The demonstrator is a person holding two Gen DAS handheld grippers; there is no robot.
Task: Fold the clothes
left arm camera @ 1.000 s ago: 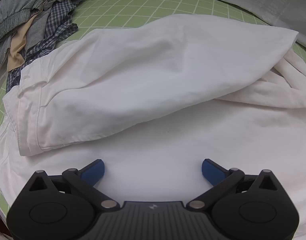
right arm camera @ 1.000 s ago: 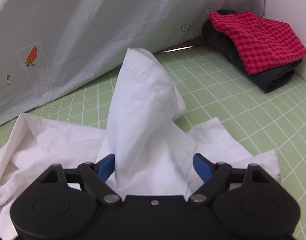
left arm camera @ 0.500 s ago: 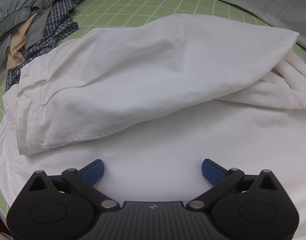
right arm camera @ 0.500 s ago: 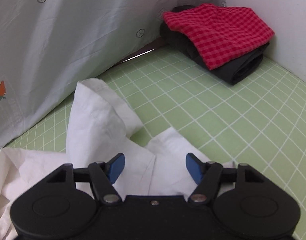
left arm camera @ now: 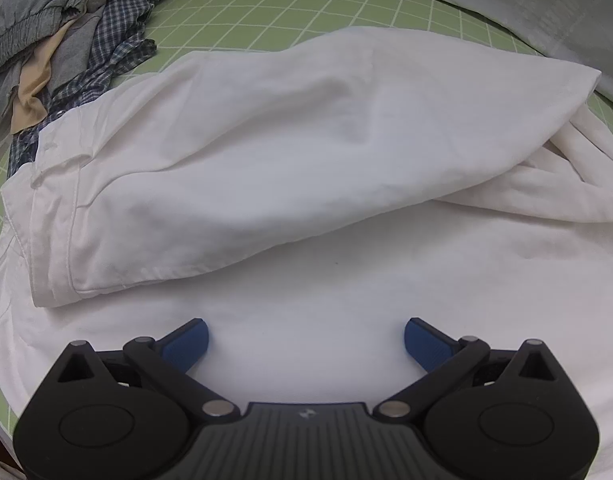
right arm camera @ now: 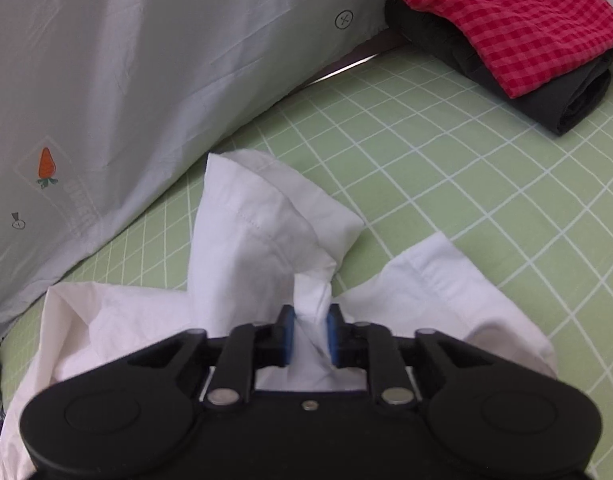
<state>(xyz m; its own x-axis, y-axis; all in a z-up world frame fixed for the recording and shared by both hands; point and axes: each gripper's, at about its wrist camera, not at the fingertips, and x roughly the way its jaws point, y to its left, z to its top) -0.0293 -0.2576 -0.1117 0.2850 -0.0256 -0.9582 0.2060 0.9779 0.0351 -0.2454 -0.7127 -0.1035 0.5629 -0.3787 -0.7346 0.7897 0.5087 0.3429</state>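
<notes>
A white shirt [left arm camera: 306, 152] lies spread over the green grid mat [left arm camera: 266, 16], one sleeve folded across its body with the cuff at the left. My left gripper [left arm camera: 306, 340] is open, its blue pads wide apart just above the shirt's flat cloth, holding nothing. In the right wrist view the same white shirt [right arm camera: 258, 240] is bunched up, and my right gripper [right arm camera: 310, 336] is shut on a pinched fold of it, which rises from between the blue pads. The shirt's hem corner [right arm camera: 438, 280] lies flat to the right.
A heap of unfolded grey, beige and checked clothes [left arm camera: 66, 32] sits at the far left. A folded red checked cloth on a folded black garment [right arm camera: 506, 28] rests at the far right corner. A grey sheet with carrot prints [right arm camera: 146, 80] hangs along the back.
My right gripper has gone from open to shut on a fold of the white shirt. The left gripper has stayed open and nearly still.
</notes>
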